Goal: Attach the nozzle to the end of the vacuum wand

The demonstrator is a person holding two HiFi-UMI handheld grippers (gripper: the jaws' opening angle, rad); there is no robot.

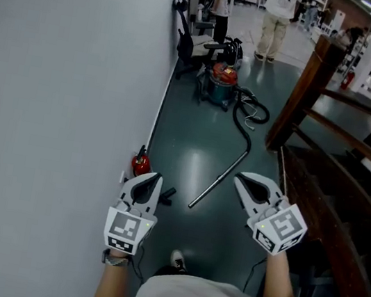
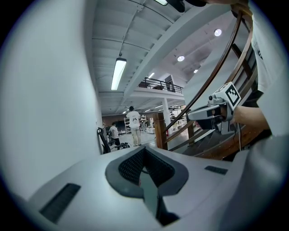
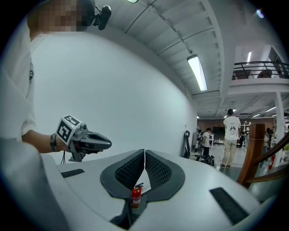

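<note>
A red fire extinguisher (image 1: 140, 164) stands by the white wall (image 1: 55, 87), just ahead of the left hand-held gripper (image 1: 148, 179). A wooden stair railing (image 1: 307, 87) rises beyond the right hand-held gripper (image 1: 241, 182). Far ahead, a person in a white shirt (image 1: 279, 12) stands near an office chair (image 1: 187, 44).

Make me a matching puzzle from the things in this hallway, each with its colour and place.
1 fire extinguisher
2 vacuum wand
3 vacuum cleaner
4 stair post

A silver, lying on the floor
B brown, at the end of the handrail
C red, by the wall
D red-topped, at the hose's far end

Pairs: 1-C, 2-A, 3-D, 4-B.
</note>
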